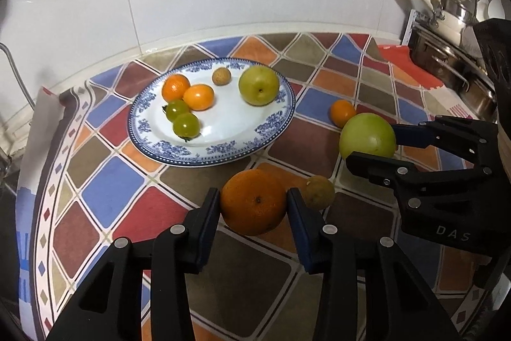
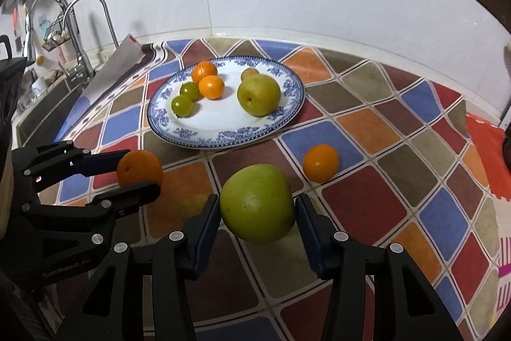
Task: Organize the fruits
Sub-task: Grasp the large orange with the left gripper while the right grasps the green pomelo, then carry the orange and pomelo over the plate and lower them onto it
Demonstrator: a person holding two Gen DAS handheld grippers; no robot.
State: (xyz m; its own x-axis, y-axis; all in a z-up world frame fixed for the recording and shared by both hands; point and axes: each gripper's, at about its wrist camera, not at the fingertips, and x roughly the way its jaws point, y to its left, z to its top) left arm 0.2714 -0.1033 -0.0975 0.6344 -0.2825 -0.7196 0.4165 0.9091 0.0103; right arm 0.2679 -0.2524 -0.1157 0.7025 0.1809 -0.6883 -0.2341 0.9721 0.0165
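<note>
On the tiled counter (image 1: 108, 190), an orange (image 1: 254, 202) is gripped by the left gripper (image 1: 254, 203) fingers and a green apple (image 2: 257, 203) by the right gripper (image 2: 258, 206), so both are judged mid-transfer, to be carried next to the plate (image 1: 223, 146).

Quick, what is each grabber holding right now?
Left hand-held gripper: closed on the orange.
Right hand-held gripper: closed on the big green fruit.
</note>
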